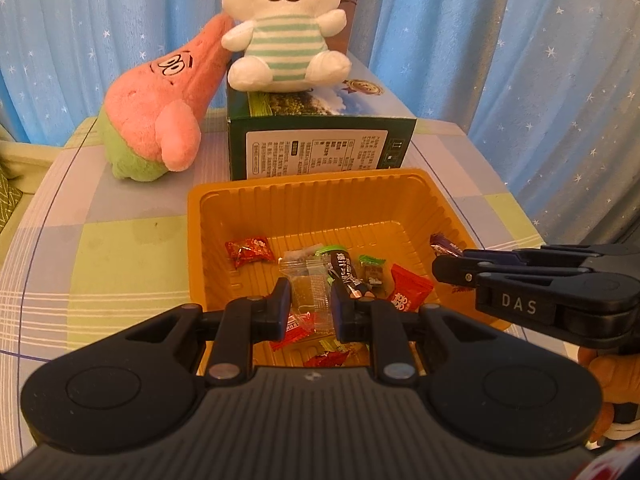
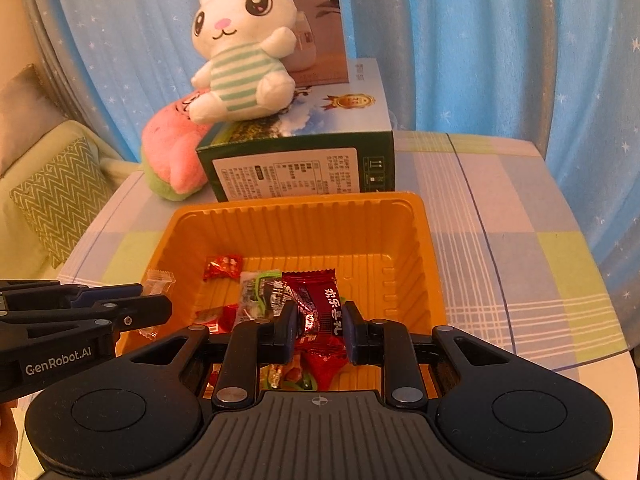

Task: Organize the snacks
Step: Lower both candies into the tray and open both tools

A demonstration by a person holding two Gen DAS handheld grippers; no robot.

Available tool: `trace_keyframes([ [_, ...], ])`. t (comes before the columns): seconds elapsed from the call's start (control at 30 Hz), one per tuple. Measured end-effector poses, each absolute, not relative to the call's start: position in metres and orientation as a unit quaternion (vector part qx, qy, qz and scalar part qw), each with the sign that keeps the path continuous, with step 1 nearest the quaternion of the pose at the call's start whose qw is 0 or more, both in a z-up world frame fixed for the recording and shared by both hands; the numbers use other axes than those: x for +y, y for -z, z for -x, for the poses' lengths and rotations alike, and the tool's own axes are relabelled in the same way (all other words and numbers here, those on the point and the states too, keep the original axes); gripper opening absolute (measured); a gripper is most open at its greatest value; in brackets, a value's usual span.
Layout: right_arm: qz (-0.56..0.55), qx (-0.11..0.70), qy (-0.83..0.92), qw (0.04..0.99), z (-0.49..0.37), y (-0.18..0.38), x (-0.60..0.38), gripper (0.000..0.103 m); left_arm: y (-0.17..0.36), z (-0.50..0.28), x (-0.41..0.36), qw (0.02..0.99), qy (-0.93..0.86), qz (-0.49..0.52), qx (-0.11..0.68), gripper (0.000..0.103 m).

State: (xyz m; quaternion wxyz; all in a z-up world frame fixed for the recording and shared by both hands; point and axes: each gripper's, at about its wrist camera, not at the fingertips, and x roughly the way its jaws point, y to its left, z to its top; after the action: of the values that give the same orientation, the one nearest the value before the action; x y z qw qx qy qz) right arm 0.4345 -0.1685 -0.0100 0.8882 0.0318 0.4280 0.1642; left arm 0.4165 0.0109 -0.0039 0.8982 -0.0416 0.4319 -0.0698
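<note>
An orange plastic tray (image 1: 304,200) (image 2: 424,248) on the table holds several wrapped candies. My left gripper (image 1: 310,304) hovers over the tray's near side, shut on a clear-wrapped snack packet (image 1: 310,280); the packet also shows at its tips in the right wrist view (image 2: 158,284). My right gripper (image 2: 320,326) is over the tray, shut on a dark red candy packet (image 2: 316,300). In the left wrist view the right gripper (image 1: 440,268) reaches in from the right with that packet's end (image 1: 444,246) sticking out. A red candy (image 1: 248,250) lies at the tray's far left.
A green box (image 1: 320,148) (image 2: 304,168) stands just behind the tray with a white rabbit plush (image 1: 284,28) (image 2: 240,60) on top. A pink and green plush (image 1: 160,116) (image 2: 172,152) leans at its left. Blue curtains hang behind. The checked tablecloth (image 1: 100,248) surrounds the tray.
</note>
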Motion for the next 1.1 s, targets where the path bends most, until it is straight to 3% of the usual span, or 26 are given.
trace_keyframes([
  [0.2,-0.032,0.429,-0.163,0.888,-0.439,0.014,-0.169,0.024,0.008,-0.422,0.013,0.901,0.064,0.053,0.426,0.024],
  [1.1,-0.023,0.421,-0.167,0.891,-0.444,0.007,-0.157,0.024,0.005,-0.415,0.024,0.903,0.066,0.052,0.421,0.024],
])
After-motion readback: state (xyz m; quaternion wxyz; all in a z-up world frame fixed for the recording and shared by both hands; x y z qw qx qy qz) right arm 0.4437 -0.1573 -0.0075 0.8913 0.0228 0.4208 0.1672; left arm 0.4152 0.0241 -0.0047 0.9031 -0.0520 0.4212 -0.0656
